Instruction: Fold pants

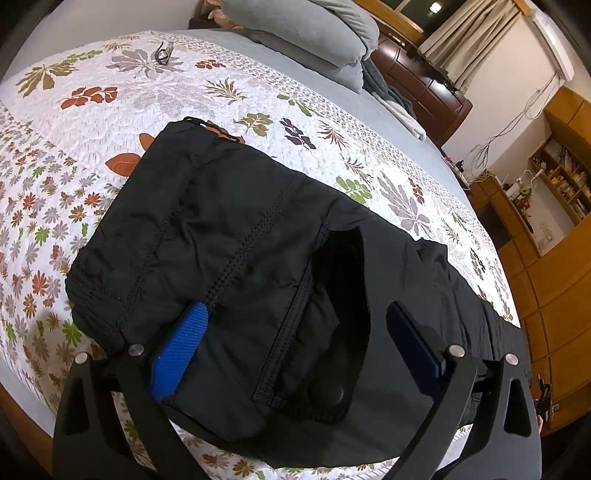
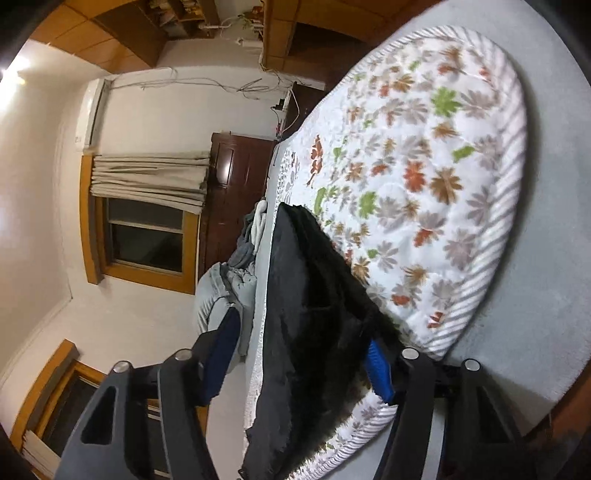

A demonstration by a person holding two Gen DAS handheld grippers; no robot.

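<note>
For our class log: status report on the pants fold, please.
Both grippers, left and right, open, straddling pants. Pants on quilt. Nothing blocking.

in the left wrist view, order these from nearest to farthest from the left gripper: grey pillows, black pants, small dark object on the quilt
1. black pants: right between the open fingers of the left gripper.
2. small dark object: far across the quilt, upper left.
3. grey pillows: at the bed's head, top centre; close to the object's range, slightly beyond.
</note>
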